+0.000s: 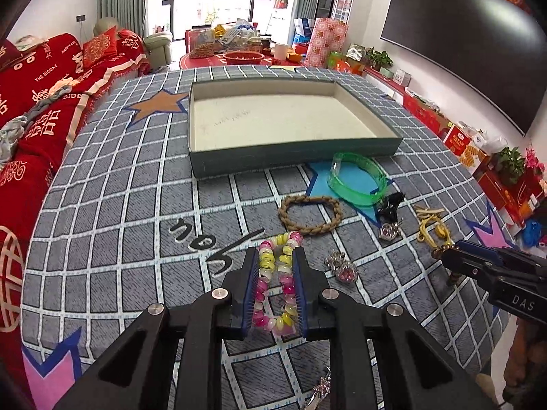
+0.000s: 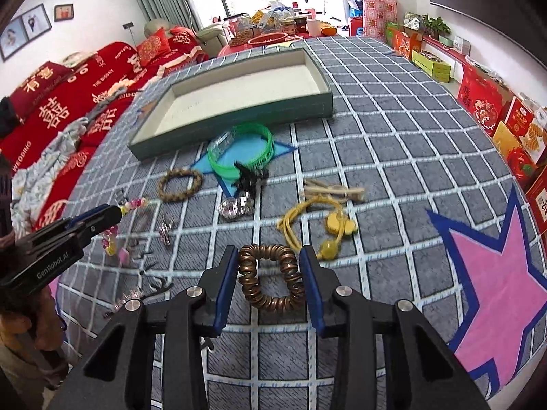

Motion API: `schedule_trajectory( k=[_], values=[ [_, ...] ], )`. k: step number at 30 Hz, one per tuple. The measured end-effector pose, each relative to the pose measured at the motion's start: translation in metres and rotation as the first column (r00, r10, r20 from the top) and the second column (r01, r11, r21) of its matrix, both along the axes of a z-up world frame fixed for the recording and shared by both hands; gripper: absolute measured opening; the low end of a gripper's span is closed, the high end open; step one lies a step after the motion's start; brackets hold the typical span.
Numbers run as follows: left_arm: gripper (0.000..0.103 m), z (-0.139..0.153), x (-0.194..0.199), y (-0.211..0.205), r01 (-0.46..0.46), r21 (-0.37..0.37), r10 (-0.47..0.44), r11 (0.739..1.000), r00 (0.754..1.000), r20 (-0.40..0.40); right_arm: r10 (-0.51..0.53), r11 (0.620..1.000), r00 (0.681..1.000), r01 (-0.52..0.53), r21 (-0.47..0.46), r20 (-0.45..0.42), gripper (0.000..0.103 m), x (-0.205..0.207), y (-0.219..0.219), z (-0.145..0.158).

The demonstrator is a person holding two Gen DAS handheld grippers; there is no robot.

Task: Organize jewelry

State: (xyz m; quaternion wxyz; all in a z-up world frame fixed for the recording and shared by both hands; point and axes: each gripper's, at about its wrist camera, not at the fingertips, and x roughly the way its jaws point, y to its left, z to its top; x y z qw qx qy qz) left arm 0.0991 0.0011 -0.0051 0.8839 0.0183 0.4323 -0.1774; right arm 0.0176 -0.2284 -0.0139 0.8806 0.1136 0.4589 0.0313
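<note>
My left gripper (image 1: pixel 275 256) is shut on a pink, yellow and white bead bracelet (image 1: pixel 276 283), squeezed flat between its blue pads above the cloth. My right gripper (image 2: pixel 268 256) is shut on a brown coiled bracelet (image 2: pixel 271 278); the same gripper (image 1: pixel 448 259) shows at the right edge of the left wrist view. On the checked tablecloth lie a green bangle (image 1: pixel 357 179), a braided tan bracelet (image 1: pixel 310 214), a yellow cord piece (image 2: pixel 318 222), silver sparkly pieces (image 1: pixel 342 266) and a black clip (image 1: pixel 389 205). An open shallow box (image 1: pixel 280 152) with a white floor sits beyond them.
A red-covered sofa (image 1: pixel 41 102) runs along the table's left side. Red gift boxes (image 2: pixel 492 109) line the wall on the right under a dark screen (image 1: pixel 471 41). A pale wooden clip (image 2: pixel 333 189) lies near the yellow cord. A person's hand (image 2: pixel 24 328) holds the left gripper.
</note>
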Motion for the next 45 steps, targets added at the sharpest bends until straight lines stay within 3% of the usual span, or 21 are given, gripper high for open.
schedule_trajectory(
  k=[14,26,32,42,45],
  values=[
    [0.033,0.045,0.044,-0.002,-0.025,-0.032,0.026,0.999,0.999,0.045,0.004,0.998,0.999,-0.007,0.063,0.055,0.039,0.057,-0.021,0.045],
    [0.033,0.062,0.137,-0.025,-0.057,-0.028,0.059,0.998,0.995,0.079,0.011,0.993,0.998,-0.018,0.117,0.062,0.039,0.181,-0.036,0.070],
    [0.033,0.040,0.181,-0.040,-0.076,0.035,0.074,0.997,0.996,0.052,0.023,0.996,1.000,-0.025,0.085,0.021,0.039,0.240,-0.029,0.050],
    [0.033,0.016,0.198,-0.048,-0.082,0.096,0.080,0.992,0.996,0.024,0.028,0.998,0.998,-0.025,0.057,-0.052,0.040,0.287,-0.019,0.003],
    [0.033,0.010,0.200,-0.049,-0.086,0.113,0.085,0.990,0.996,0.012,0.042,0.997,0.996,-0.037,0.062,-0.085,0.060,0.292,-0.018,-0.008]
  ],
)
